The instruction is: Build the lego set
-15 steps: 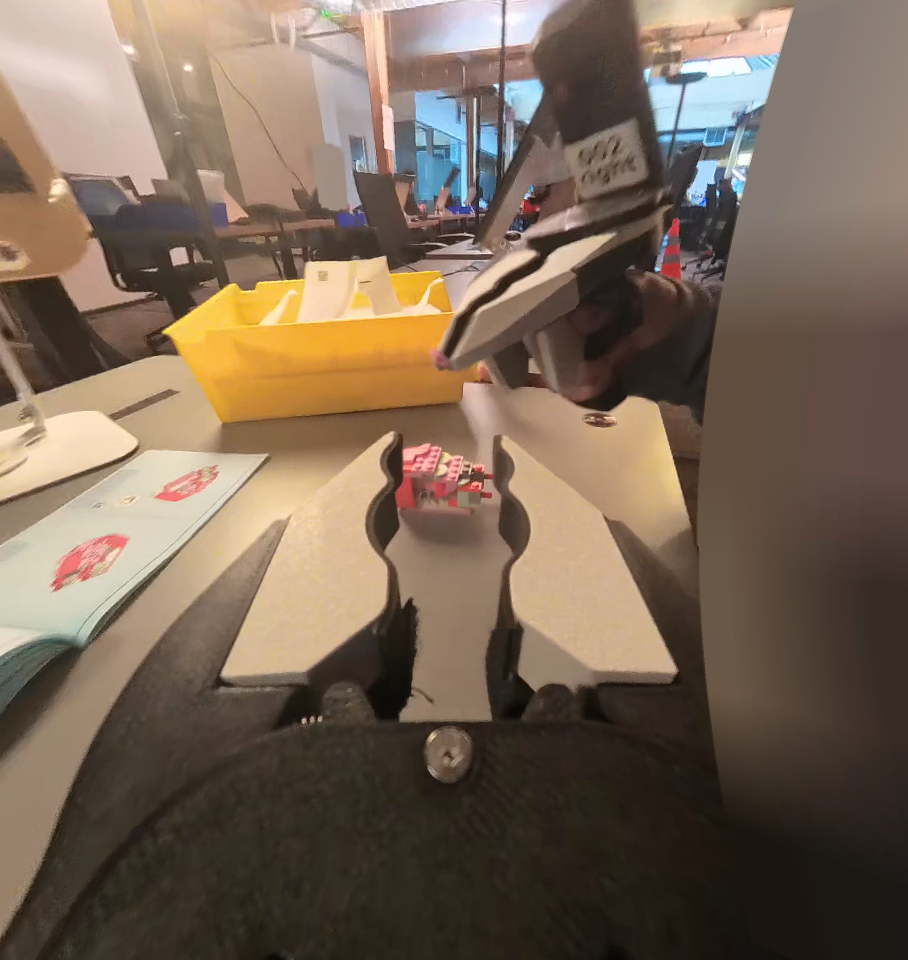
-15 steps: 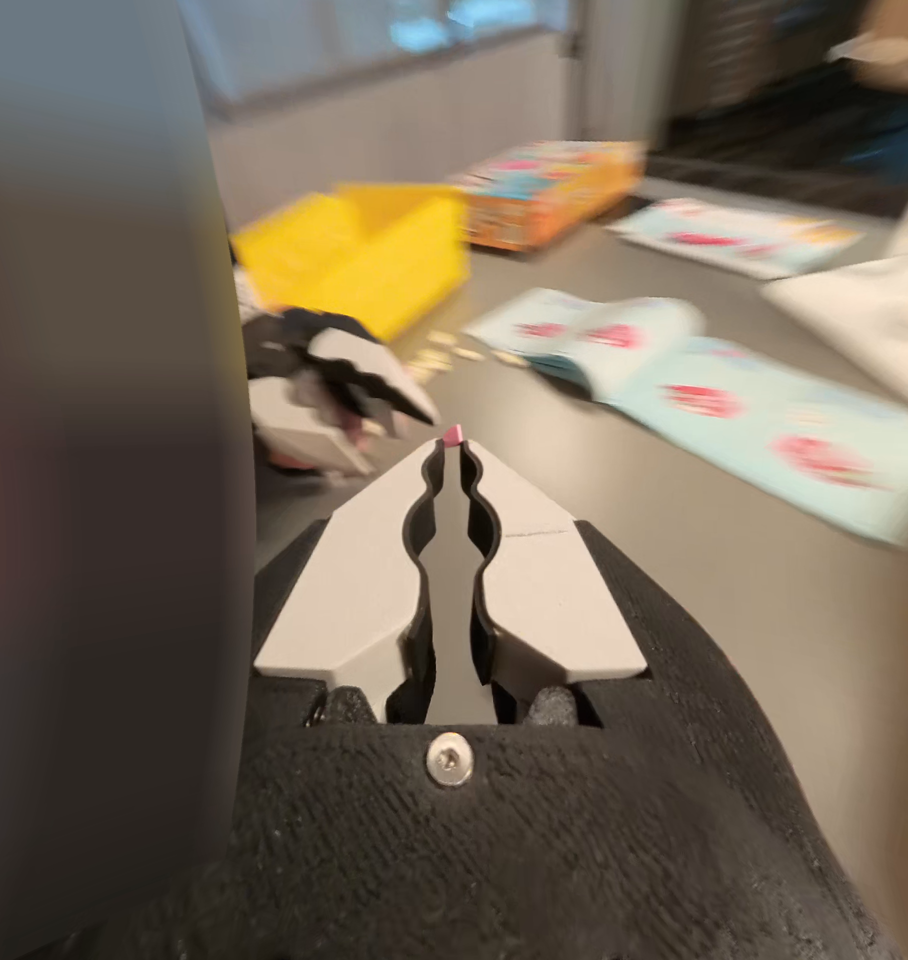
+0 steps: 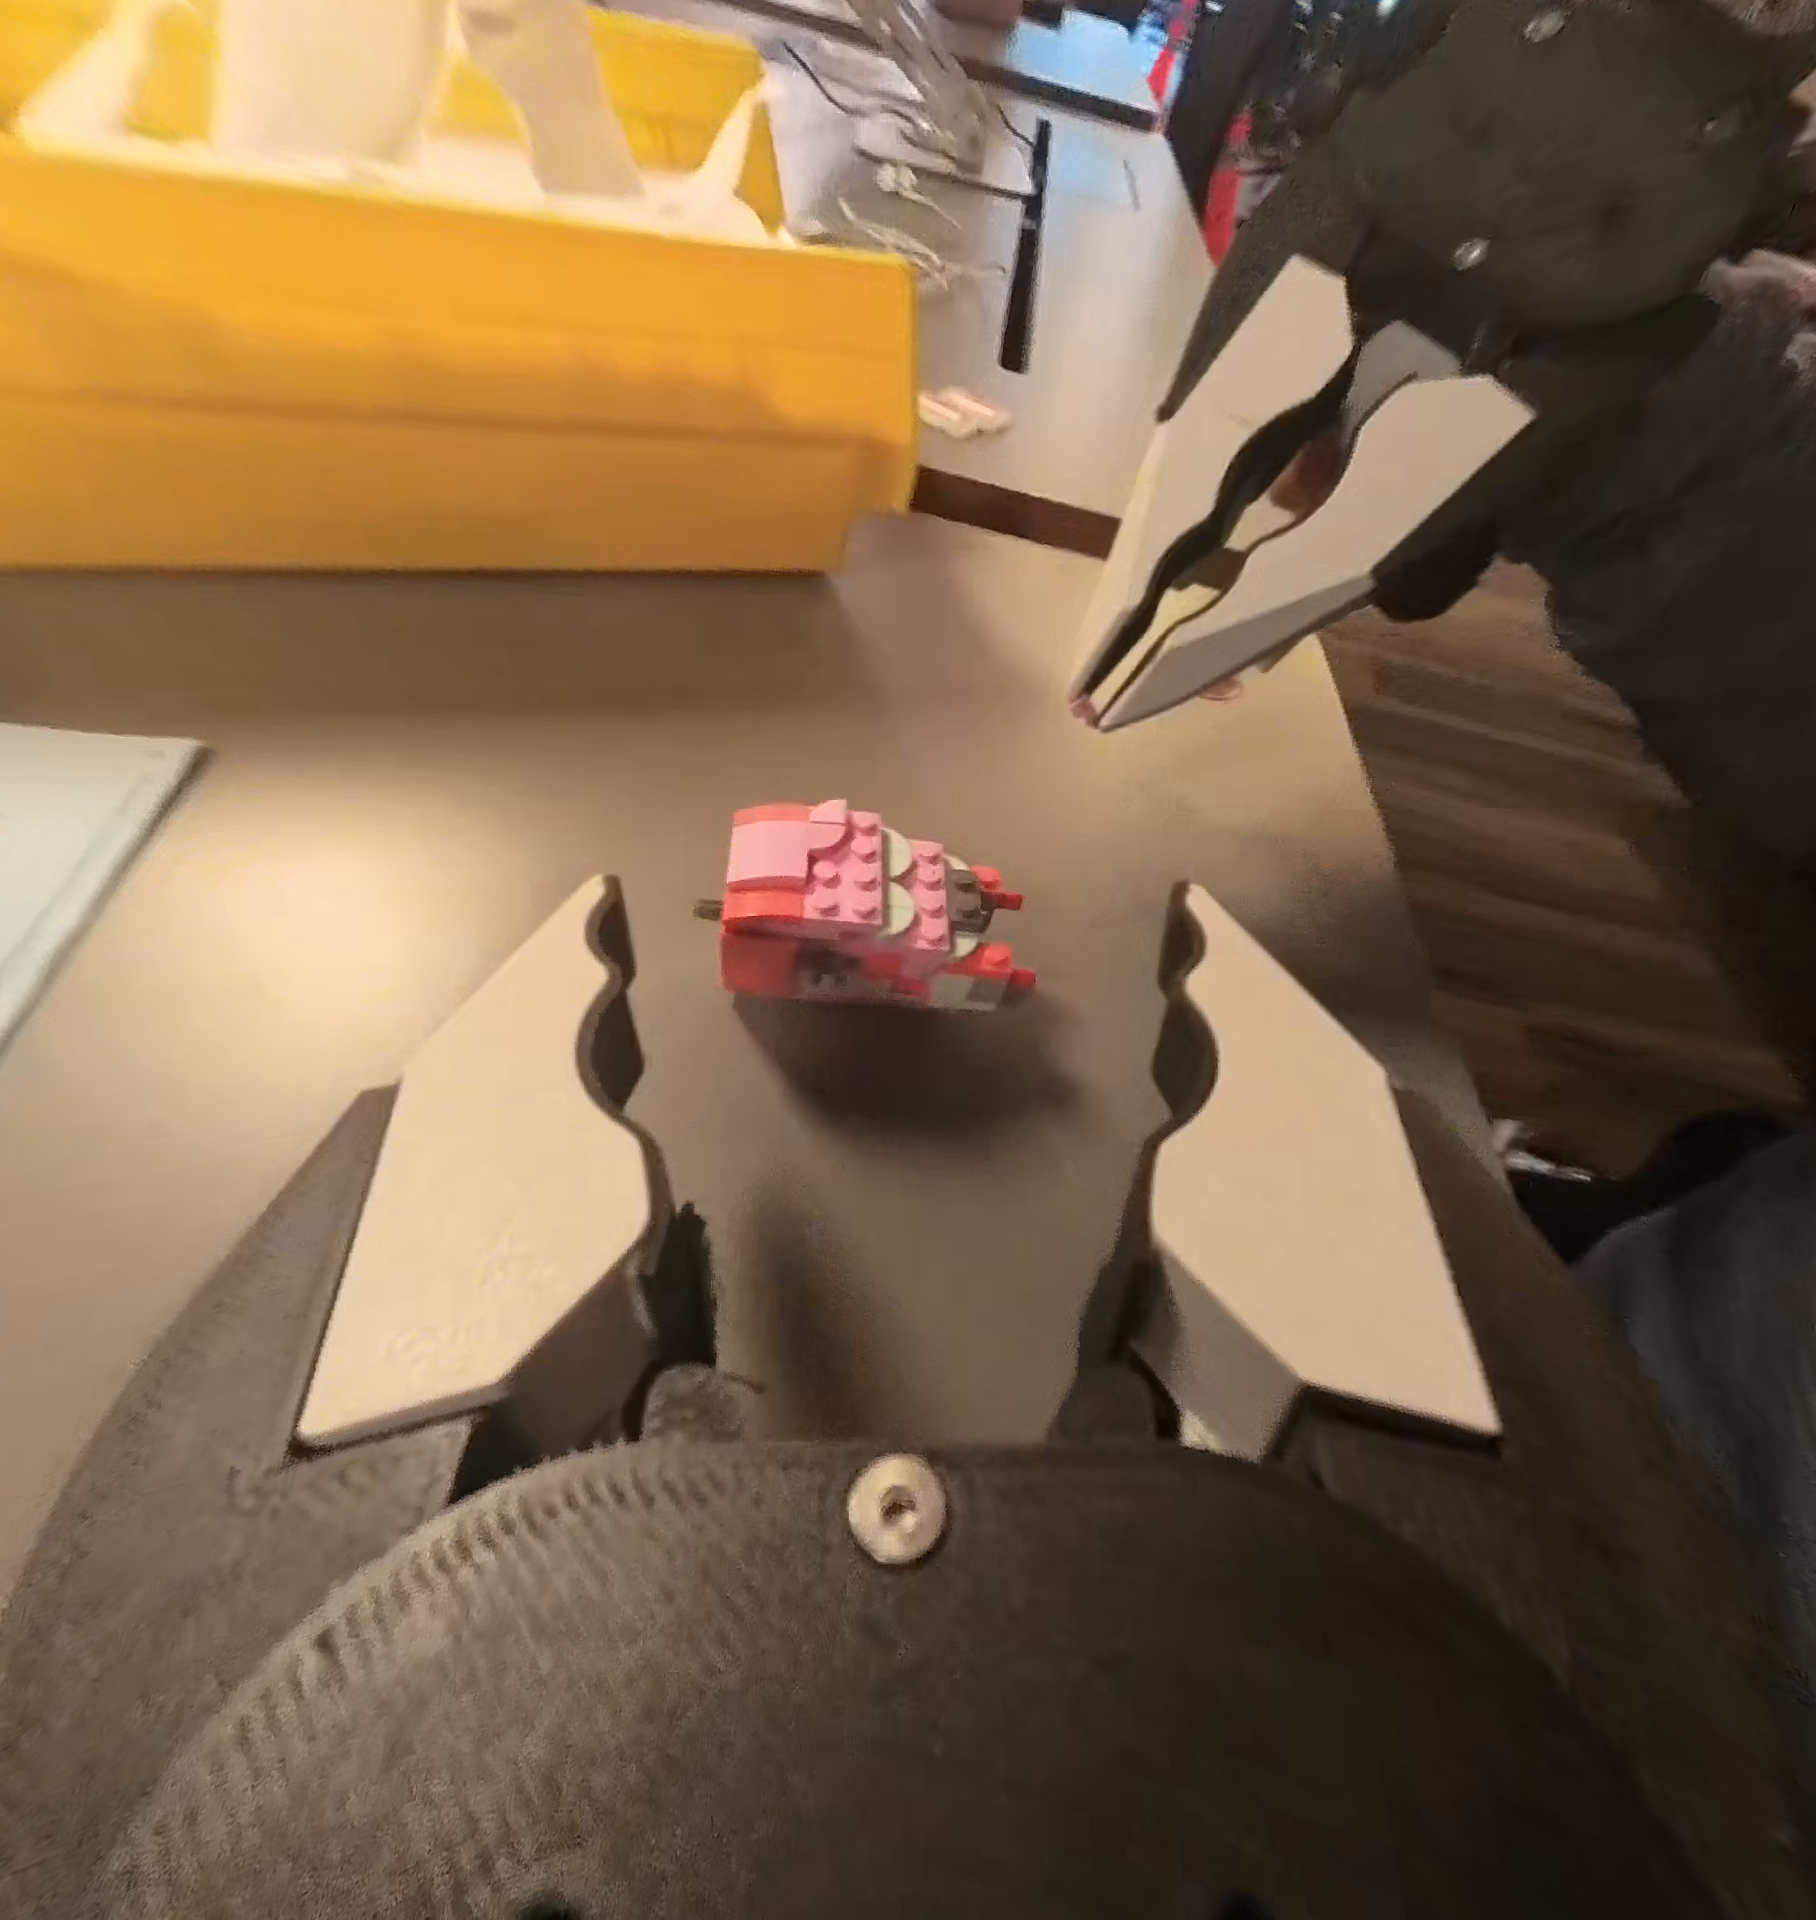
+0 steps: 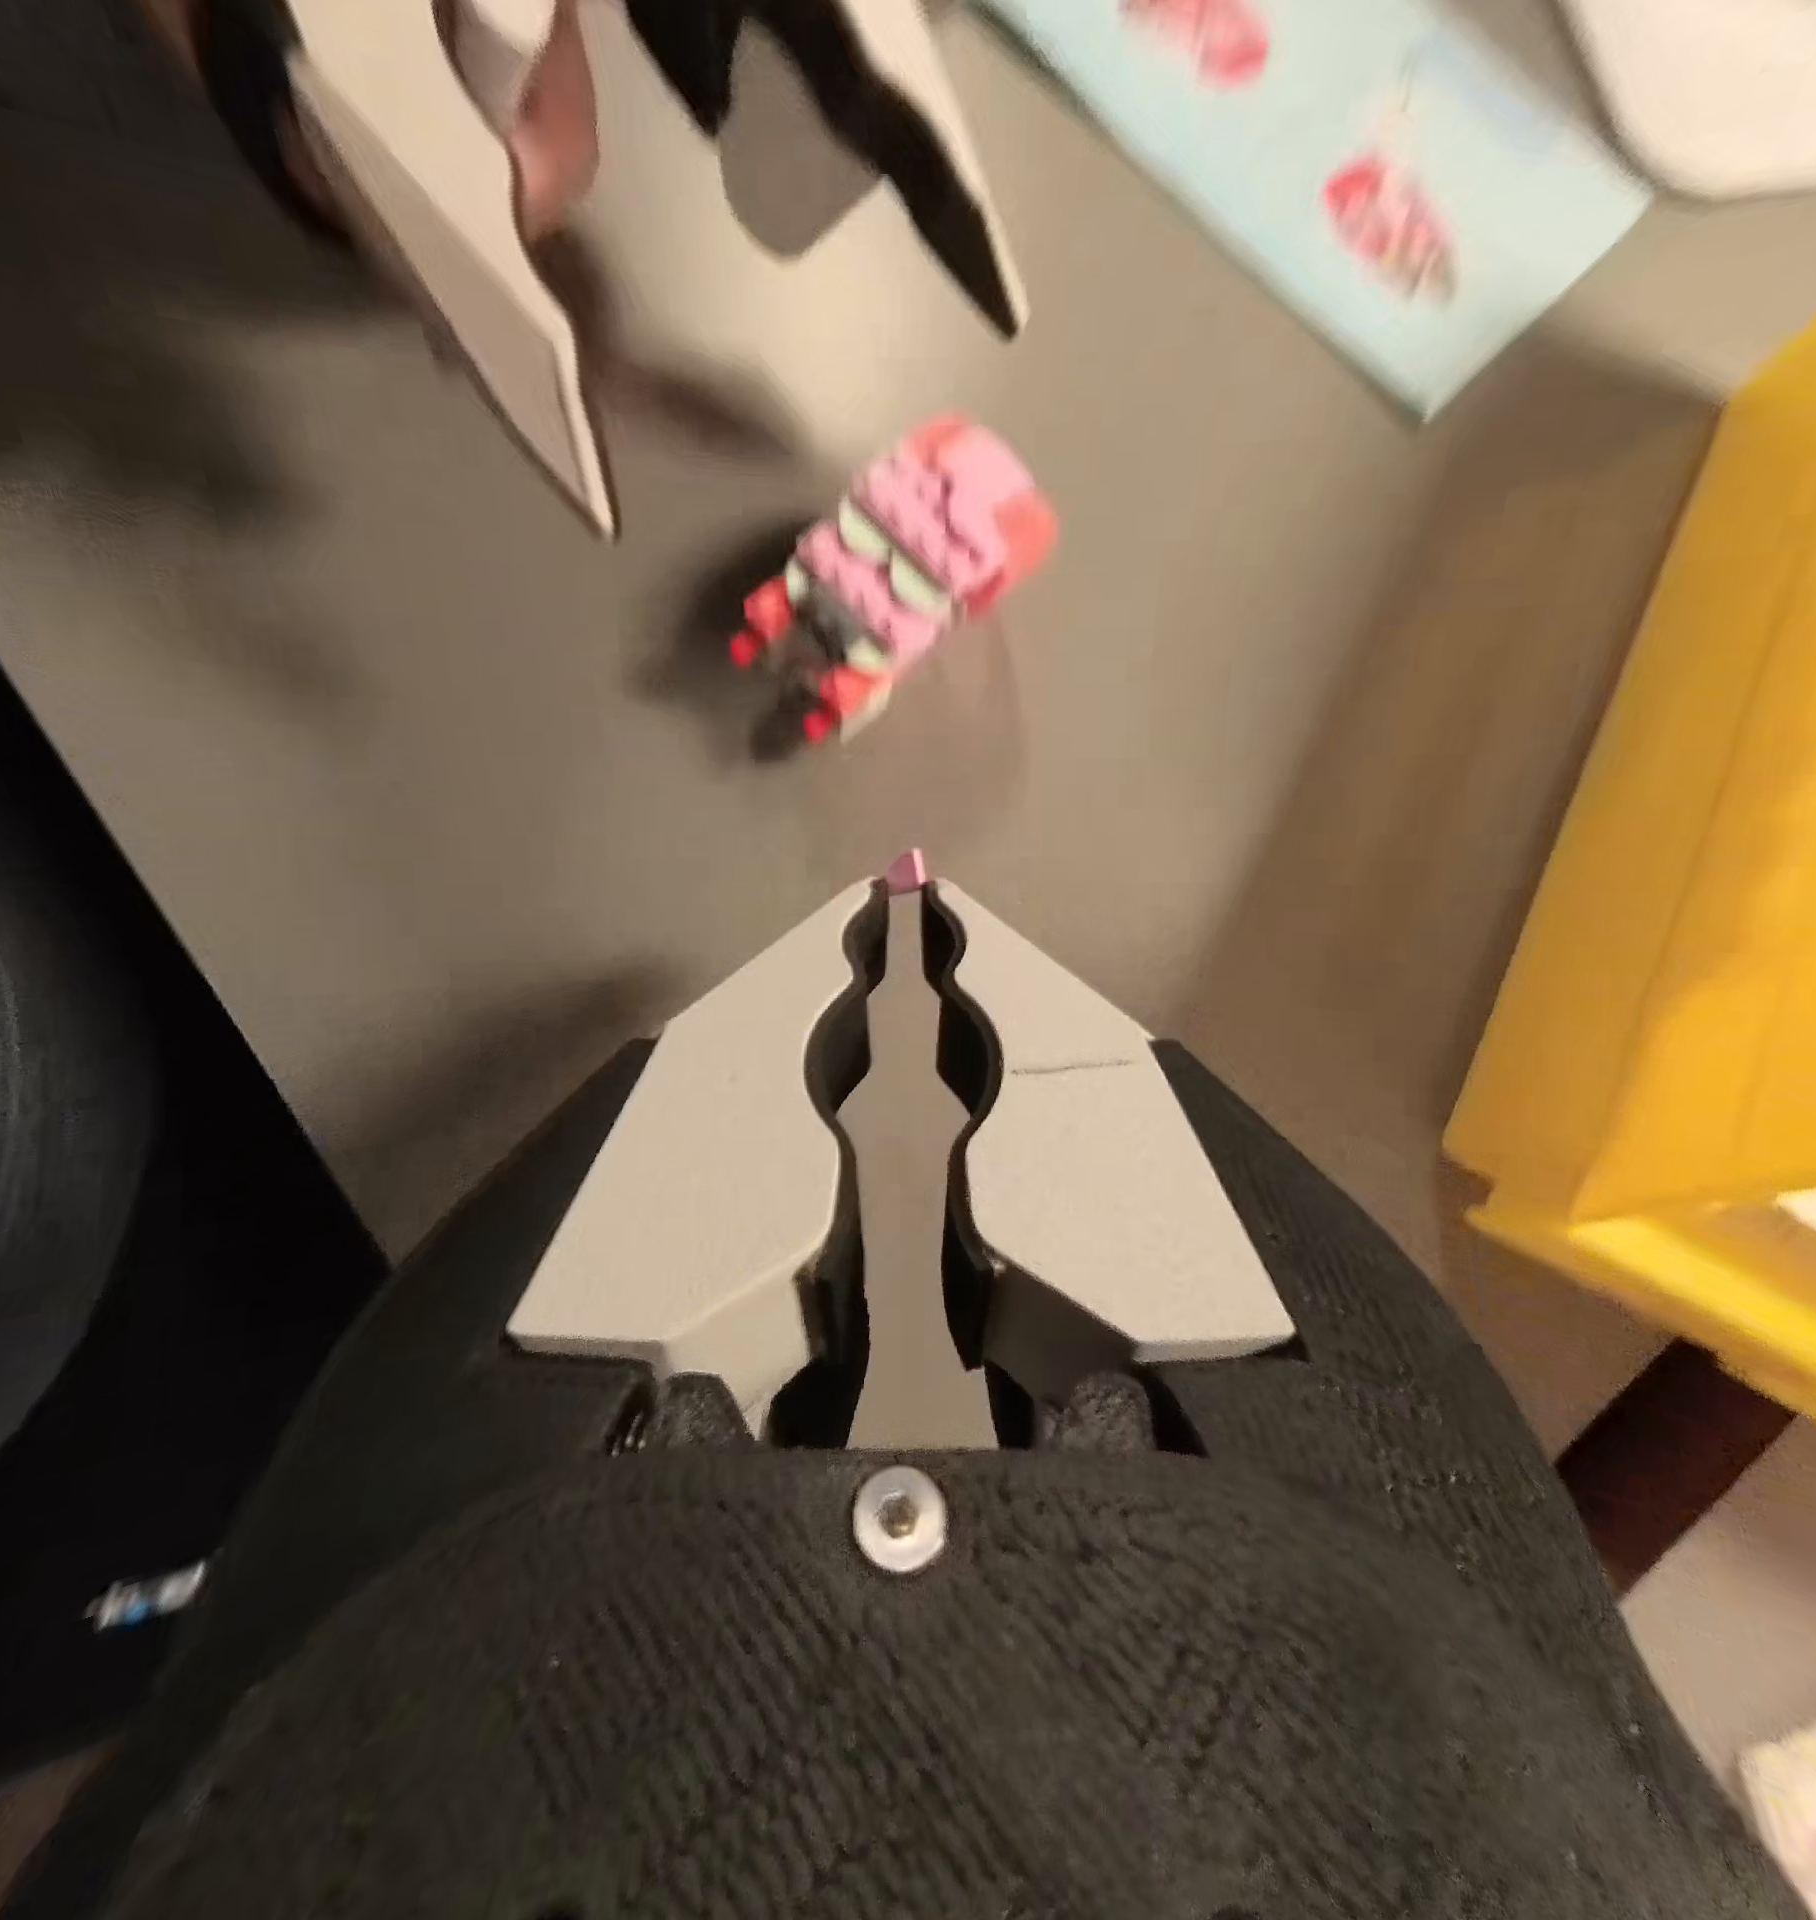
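Left gripper being held wide open, nothing being gripped, pink and red brick toy sitting on the grey table between its fingers, untouched, tiny pink piece being pinched by the nearly closed right gripper, yellow bin sitting close by.

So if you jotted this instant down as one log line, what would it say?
left tongs: open, either side of pink-red brick model, not touching | right tongs: pinching tiny pink piece | yellow bin: behind

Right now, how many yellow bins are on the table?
1. The yellow bin stands at the table's far side beyond the pink and red brick model, holding white pieces; the right wrist view shows it at its right edge. Others may sit out of frame.
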The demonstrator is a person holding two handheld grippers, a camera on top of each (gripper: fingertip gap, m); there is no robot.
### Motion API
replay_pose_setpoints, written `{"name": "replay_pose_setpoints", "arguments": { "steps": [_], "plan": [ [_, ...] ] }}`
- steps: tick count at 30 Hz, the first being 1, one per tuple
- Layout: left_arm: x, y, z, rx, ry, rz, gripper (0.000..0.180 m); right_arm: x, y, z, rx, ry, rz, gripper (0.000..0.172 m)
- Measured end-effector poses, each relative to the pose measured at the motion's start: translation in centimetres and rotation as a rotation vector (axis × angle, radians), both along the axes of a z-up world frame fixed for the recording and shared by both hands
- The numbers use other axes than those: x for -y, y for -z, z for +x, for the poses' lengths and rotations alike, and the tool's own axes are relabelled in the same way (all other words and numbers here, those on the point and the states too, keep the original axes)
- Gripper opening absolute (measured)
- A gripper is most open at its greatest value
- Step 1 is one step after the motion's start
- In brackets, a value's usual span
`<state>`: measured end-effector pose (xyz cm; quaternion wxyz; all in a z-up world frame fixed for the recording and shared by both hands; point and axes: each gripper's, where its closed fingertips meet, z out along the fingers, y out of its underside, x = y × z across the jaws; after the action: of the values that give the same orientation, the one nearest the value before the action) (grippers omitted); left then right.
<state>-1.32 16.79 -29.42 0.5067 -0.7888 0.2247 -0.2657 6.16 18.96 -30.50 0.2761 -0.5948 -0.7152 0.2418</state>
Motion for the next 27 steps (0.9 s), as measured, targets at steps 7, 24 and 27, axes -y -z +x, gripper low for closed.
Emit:
{"name": "replay_pose_setpoints", "arguments": {
  "steps": [7, 24, 27],
  "plan": [
    [-2.2, 2.4, 1.9, -0.093, 0.042, -0.110, 0.102, -0.2, 4.1, 1.8, 0.193, -0.048, -0.017, 0.004],
    [-2.3, 4.6, 1.9, -0.169, 0.022, -0.211, 0.084, -0.9, 4.7, 2.4, 0.185, -0.016, -0.025, 0.017],
    [-2.3, 4.6, 1.9, -0.167, 0.023, -0.215, 0.084, -0.9, 4.7, 2.4, 0.175, -0.010, -0.040, 0.017]
  ]
}}
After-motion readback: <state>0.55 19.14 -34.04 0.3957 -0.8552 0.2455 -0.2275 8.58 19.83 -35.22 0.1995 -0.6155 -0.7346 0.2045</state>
